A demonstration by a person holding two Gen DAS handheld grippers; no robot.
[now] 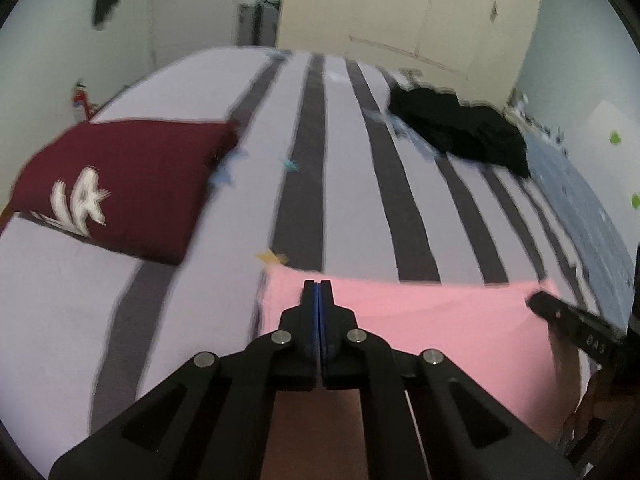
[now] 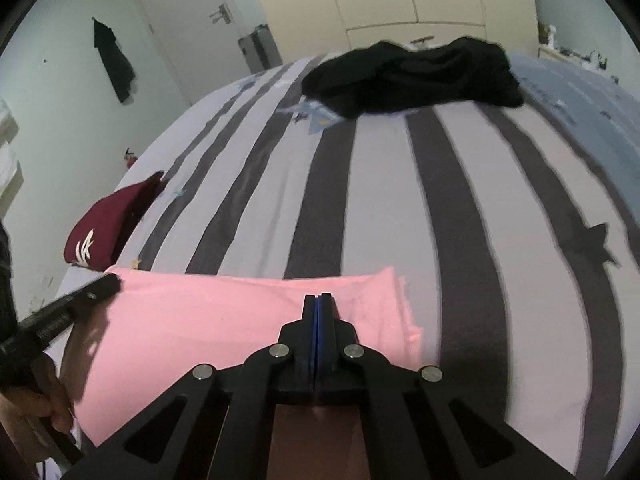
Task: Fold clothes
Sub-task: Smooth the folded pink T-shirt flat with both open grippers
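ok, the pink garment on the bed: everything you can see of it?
The pink garment is plain, soft-looking fabric, folded into a wide flat band with stacked layers showing at its right end. It lies across the near edge of the striped bedsheet. The left gripper and right gripper, both shut, sit over its two ends; whether either pinches the cloth is unclear.

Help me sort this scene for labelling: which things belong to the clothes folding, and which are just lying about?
Part of the job:
- pink garment, partly folded at the near edge of the bed
- left tongs, shut
- right tongs, shut
- maroon garment, already folded
- black garment, crumpled, unfolded

Lying about:
- striped bed sheet
- dark garment hanging on wall
- wardrobe
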